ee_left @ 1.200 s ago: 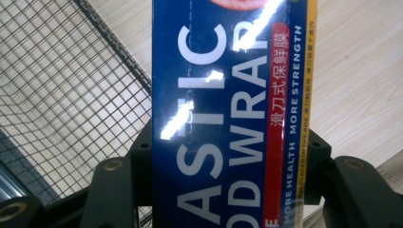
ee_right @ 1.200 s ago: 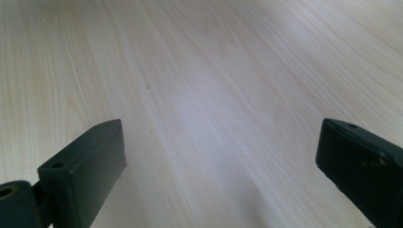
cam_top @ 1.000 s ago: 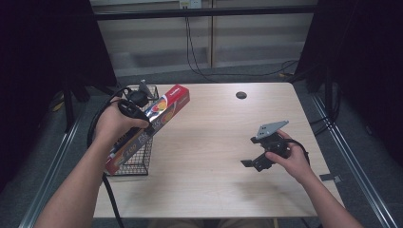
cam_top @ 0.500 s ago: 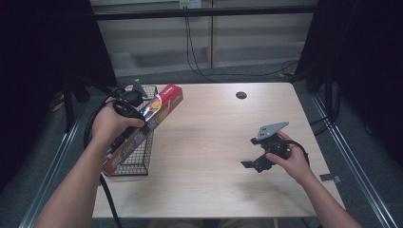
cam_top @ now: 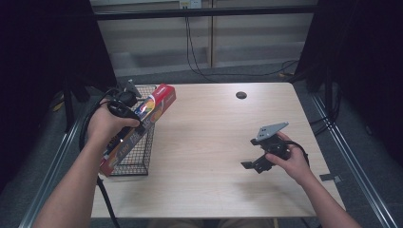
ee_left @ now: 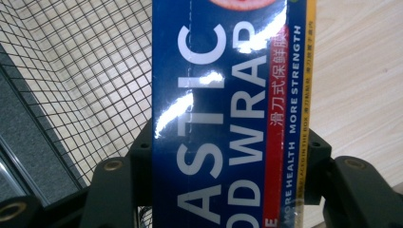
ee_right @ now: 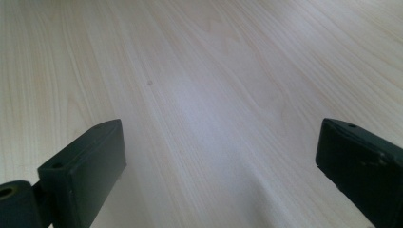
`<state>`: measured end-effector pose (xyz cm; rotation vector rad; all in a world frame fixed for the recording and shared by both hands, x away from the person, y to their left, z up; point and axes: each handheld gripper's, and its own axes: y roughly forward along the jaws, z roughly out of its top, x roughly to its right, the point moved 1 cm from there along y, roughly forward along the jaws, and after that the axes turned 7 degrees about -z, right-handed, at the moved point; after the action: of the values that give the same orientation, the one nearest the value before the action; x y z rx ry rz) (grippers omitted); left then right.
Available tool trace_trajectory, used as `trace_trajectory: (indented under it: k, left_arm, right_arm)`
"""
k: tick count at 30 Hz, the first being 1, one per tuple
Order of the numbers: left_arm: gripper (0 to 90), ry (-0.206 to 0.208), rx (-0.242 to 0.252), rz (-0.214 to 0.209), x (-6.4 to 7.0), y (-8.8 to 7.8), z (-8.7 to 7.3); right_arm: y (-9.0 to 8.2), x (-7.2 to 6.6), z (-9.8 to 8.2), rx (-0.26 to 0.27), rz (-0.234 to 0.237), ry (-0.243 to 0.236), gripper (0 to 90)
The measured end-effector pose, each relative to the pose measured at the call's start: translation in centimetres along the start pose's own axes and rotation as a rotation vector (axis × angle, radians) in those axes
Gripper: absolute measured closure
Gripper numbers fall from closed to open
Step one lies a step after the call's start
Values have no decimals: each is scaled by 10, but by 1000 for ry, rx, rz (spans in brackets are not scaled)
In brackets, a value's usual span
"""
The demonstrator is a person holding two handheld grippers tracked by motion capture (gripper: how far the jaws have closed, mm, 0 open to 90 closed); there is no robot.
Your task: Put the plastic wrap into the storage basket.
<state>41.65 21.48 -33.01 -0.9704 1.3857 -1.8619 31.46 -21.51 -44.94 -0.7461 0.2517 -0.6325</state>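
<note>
Left gripper (cam_top: 124, 102), fingers clamping the plastic wrap box (cam_top: 138, 128), has carried it seemingly leftward over the wire basket (cam_top: 135, 159).

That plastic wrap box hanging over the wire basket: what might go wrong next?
The plastic wrap box is long, and the left tool clamps it across its width, so it could pivot or slip in the grip. It sits tilted over the wire basket, so an end could catch the rim. The light basket might then shift or tip on the table.
</note>
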Motion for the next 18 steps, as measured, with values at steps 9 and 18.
trace_trajectory:
  k: [9,18]
  left_arm:
    - [427,-48,12,7,-6,2,-1]
    - [427,-94,31,18,-8,4,1]
  right_arm:
    - [1,-1,-1,-1,-8,-4,22]
    - [2,-2,-2,2,-3,-14,22]
